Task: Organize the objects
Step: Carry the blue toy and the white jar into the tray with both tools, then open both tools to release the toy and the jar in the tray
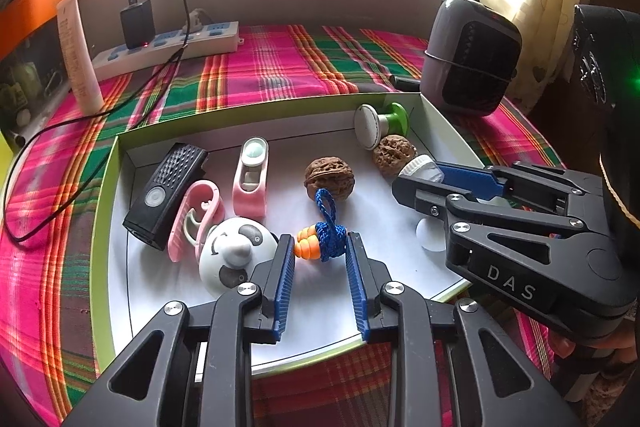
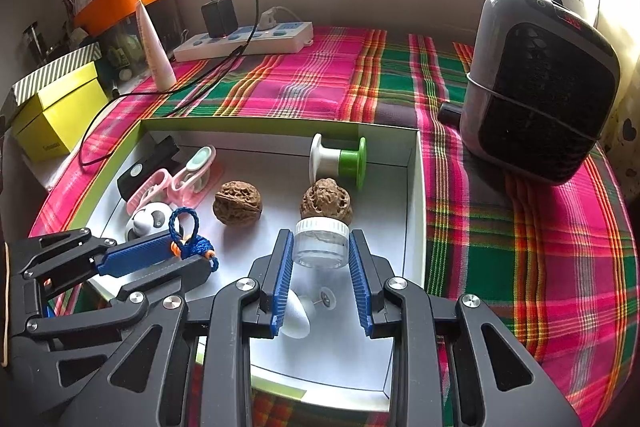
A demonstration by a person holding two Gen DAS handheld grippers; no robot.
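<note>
My left gripper (image 1: 320, 245) is shut on a blue knotted cord charm with orange beads (image 1: 324, 239), held just above the floor of the white tray (image 1: 105, 195). From the right wrist view, the left gripper (image 2: 192, 255) shows the charm's loop (image 2: 185, 223) standing up. My right gripper (image 2: 320, 239) is shut on a small clear jar with a white lid (image 2: 320, 245), at the tray's right side in front of a walnut (image 2: 326, 199). A second walnut (image 1: 329, 177) lies mid-tray.
The tray also holds a green-and-white spool (image 1: 380, 125), a black light (image 1: 168, 183), a pink clip (image 1: 198, 219), a pink holder (image 1: 252, 175), a panda toy (image 1: 232, 259) and a white suction cup (image 2: 300, 315). A grey heater (image 2: 540, 87), power strip (image 2: 244, 43) and yellow box (image 2: 56, 111) stand around.
</note>
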